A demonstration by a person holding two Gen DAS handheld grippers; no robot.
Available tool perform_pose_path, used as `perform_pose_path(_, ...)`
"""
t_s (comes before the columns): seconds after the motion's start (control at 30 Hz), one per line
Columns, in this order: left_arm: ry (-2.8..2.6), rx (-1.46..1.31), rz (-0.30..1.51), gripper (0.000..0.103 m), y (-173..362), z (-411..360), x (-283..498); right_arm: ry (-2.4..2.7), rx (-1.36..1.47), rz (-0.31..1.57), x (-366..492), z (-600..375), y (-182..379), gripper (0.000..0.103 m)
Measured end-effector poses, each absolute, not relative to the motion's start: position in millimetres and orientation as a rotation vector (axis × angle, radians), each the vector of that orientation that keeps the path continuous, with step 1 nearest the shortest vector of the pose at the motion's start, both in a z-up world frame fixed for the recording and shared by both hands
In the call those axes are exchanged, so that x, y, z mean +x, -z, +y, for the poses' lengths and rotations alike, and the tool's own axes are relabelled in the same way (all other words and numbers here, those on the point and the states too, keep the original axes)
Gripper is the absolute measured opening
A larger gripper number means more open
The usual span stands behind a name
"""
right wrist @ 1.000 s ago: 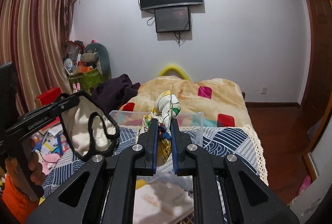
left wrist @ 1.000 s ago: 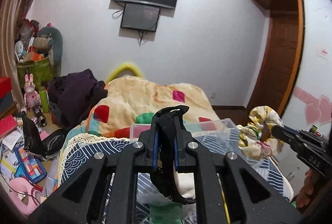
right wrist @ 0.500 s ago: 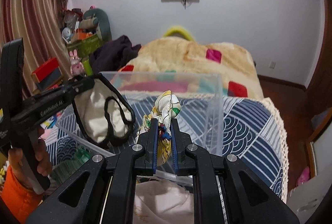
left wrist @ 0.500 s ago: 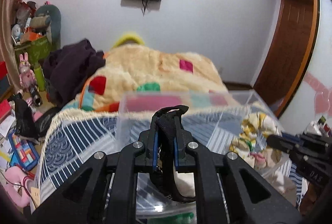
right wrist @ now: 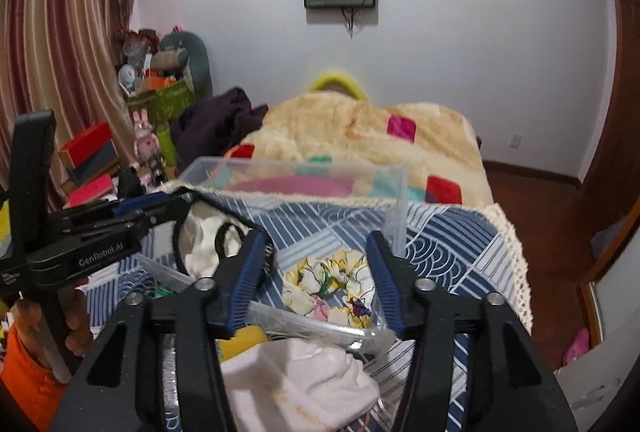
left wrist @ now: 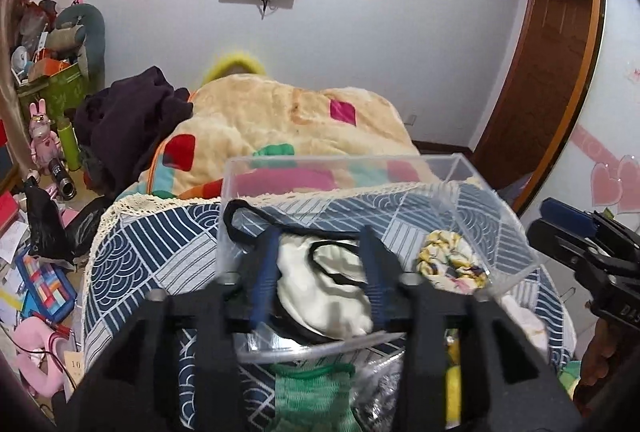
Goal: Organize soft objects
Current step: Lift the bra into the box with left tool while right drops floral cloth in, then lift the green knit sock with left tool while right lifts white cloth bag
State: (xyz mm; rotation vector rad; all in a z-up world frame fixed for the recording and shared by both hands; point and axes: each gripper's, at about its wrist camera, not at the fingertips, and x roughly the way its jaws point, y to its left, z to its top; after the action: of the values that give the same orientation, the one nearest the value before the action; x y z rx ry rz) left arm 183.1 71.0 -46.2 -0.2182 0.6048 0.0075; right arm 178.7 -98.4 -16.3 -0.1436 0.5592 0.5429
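A clear plastic box (left wrist: pixel 452 172) stands on the patterned bedspread; it also shows in the right wrist view (right wrist: pixel 304 168). My left gripper (left wrist: pixel 320 236) is open above its left half, over a cream garment with black trim (left wrist: pixel 320 292) that lies in the box. My right gripper (right wrist: pixel 316 238) is open above the right half, over a yellow flowered cloth (right wrist: pixel 328 288), also seen in the left wrist view (left wrist: pixel 452 264). The cream garment shows in the right wrist view (right wrist: pixel 200 244). Both grippers hold nothing.
A white cloth (right wrist: pixel 304 384) and a green knitted item (left wrist: pixel 308 388) lie in front of the box. A beige blanket (left wrist: pixel 288 120) and dark clothes (left wrist: pixel 128 124) cover the far bed. Clutter fills the floor at the left (left wrist: pixel 36 272). A wooden door (left wrist: pixel 552 52) stands at the right.
Both grippers have come down over the box and opened. The cream garment and the flowered cloth have dropped from the grippers into the box.
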Motion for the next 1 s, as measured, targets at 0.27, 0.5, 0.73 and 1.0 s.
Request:
perform_pose_path(0.27, -0.009, -0.192, 0.547, 0.079, 21, 72, 144, -0.544, -0.105, 0.467, 146, -118, -1, 0.082)
perform_pose_path(0.5, -0.008, -0.213, 0.555, 0.096, 31, 72, 120, -0.552, -0.115, 0.497, 133, -120, 14, 0.083)
perform_pose_path(0.73, -0.023, -0.2, 0.653, 0.096, 73, 69, 113, -0.558, -0.099, 0.601, 134, -121, 47, 0.085)
perform_pose_path(1.0, -0.033, -0.248, 0.745, 0.096, 116, 75, 109, -0.563, -0.084, 0.698, 140, -126, 79, 0.085)
